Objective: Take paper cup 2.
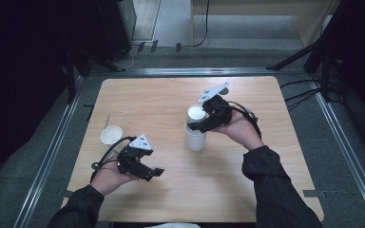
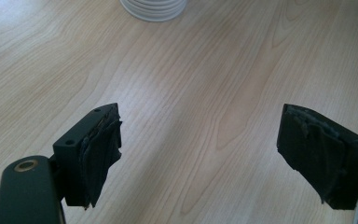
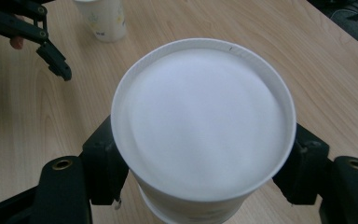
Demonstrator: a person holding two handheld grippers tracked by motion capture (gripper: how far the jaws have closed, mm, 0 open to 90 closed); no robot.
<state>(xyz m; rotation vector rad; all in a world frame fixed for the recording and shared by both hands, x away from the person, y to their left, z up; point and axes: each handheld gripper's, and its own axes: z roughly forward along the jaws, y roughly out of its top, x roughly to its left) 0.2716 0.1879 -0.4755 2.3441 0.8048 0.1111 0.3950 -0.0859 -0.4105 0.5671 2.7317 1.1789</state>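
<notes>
The tall stack of white paper cups (image 1: 195,133), near the middle of the light wooden table (image 1: 247,180), is clamped at its top cup by the right gripper (image 1: 196,125). The left gripper (image 1: 157,173) is held open and empty just left of the stack; a single white paper cup (image 1: 110,135) is seen further left.

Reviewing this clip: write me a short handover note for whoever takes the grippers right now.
Right gripper: jaws set on either side of the top cup of the stack of white paper cups at mid-table, pads against its wall just below the rim; it looks gripped, not yet lifted off.
Left gripper: open, empty, low over the light wooden table near the front edge.
Single white paper cup stands alone at the table's left.
Left to do, probably: lift the top cup off the stack and set it down.
</notes>
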